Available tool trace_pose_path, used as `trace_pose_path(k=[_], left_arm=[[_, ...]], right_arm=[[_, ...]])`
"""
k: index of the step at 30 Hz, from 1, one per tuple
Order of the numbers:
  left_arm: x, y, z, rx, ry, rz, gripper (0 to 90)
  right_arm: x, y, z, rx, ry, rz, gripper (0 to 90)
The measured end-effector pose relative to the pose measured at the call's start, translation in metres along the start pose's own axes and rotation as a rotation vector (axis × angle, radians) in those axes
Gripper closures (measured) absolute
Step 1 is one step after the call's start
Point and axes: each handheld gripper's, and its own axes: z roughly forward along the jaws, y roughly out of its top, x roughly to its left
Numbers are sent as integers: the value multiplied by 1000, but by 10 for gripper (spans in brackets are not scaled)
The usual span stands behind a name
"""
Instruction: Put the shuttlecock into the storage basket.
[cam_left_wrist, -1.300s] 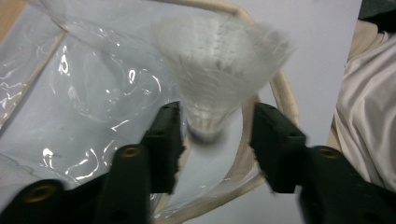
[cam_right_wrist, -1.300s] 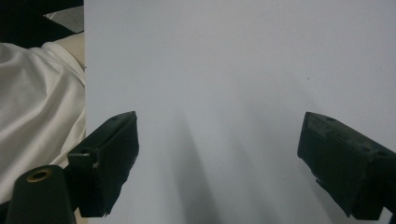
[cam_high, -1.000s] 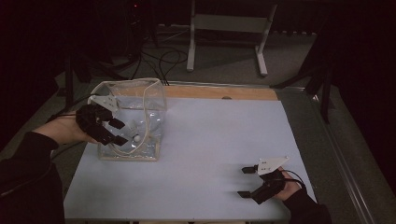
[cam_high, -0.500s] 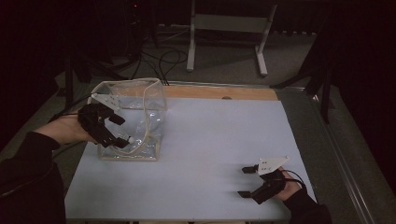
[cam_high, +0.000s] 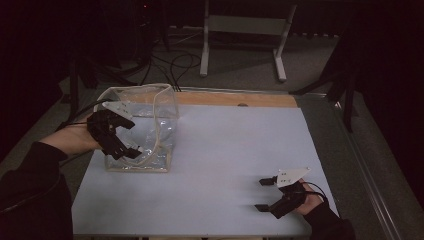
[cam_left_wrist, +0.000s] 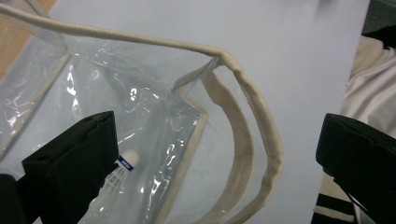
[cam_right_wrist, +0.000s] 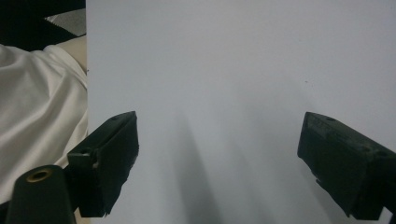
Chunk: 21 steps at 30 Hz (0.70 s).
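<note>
Shuttlecock (cam_left_wrist: 122, 171): it lies on the floor of the clear bag (cam_high: 165, 107), which stands upright at the left of the tabletop (cam_high: 225, 150), so the drop into the bag looks done, judging by how things lie. What seems left is to draw the left tool (cam_high: 124, 137) up and clear of the bag's mouth, and perhaps to deal with the cream handle (cam_left_wrist: 243, 135) that droops over the bag's side. The left tool sits at the bag's near wall with its jaws just opened to their widest; in the left gripper view nothing is between them, the shuttlecock lying below and partly behind one jaw, apart from the pads. The right tool (cam_high: 266, 194) rests low over the bare tabletop at the near right, well apart from the bag, jaws spread wide and holding nothing.
</note>
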Motion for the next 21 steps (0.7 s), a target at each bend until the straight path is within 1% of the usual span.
trace_pose_path(k=[1, 3, 4, 7, 8, 9, 10, 11, 13, 14, 16, 17, 18, 19, 20, 21], left_arm=[[-1, 0, 0, 0, 10, 2, 3], [-1, 1, 0, -5, 4, 0, 3], [-1, 2, 0, -13, 10, -9, 3], [-1, 3, -1, -19, 9, -21, 3], [-1, 3, -2, -23, 23, -13, 3], [-1, 3, -2, -32, 24, -10, 3], [-2, 3, -3, -41, 17, -9, 3], [-3, 4, -3, -46, 31, -4, 3], [-5, 5, -3, -44, 23, 8, 3], [-6, 6, -3, -53, 34, 4, 3], [-7, 7, -4, -64, 24, 12, 3], [-7, 7, -4, -75, 38, 14, 3], [-7, 8, -4, -77, 25, 11, 3], [-8, 8, -3, -83, 25, 13, 3], [-9, 8, -3, -84, 39, 23, 3], [-10, 8, -2, -77, 31, 24, 3]], right_arm=[[0, 0, 0, 2, -4, -3, 125], [0, 0, 0, 0, 0, -2, 125], [0, 1, 0, 1, -3, -2, 125], [1, 1, 0, 0, -3, -1, 125], [0, 1, 0, -1, -2, -1, 125], [0, 1, 0, -4, -2, -1, 125], [0, 1, 0, -2, -3, -2, 125], [0, 1, 0, -2, -2, -1, 125], [0, 1, 0, -4, -3, -2, 125], [0, 1, 0, -4, -3, -1, 125], [0, 1, 0, -5, -2, -3, 125], [0, 1, 0, -4, -3, -3, 125], [0, 1, -1, -4, -4, -2, 125], [0, 0, -1, -6, -5, -1, 125], [0, 0, -1, -4, -6, -1, 125], [0, 0, -1, -3, -8, -2, 125]])
